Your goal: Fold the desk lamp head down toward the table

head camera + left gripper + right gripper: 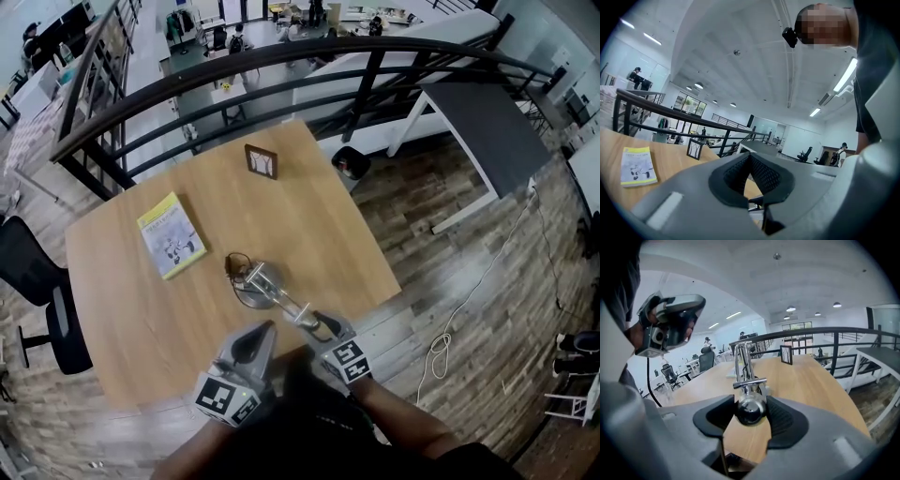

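Observation:
A chrome desk lamp stands on the wooden table (309, 216), its round base (249, 281) near the front edge. Its thin arm (291, 305) runs toward me. In the right gripper view the shiny rounded lamp head (750, 409) sits between the two dark pads, touching both. My right gripper (322, 328) (750, 414) is shut on it, tilted downward. My left gripper (265, 330) (750, 156) hovers just left of the lamp arm, apart from it. Its fingertips meet and nothing is between them.
A yellow booklet (171, 234) lies on the table's left side, and a small dark picture frame (261, 161) stands at the far edge. A black railing (281, 56) runs behind the table. A black office chair (47, 300) is at the left. A white cable (441, 349) lies on the floor at the right.

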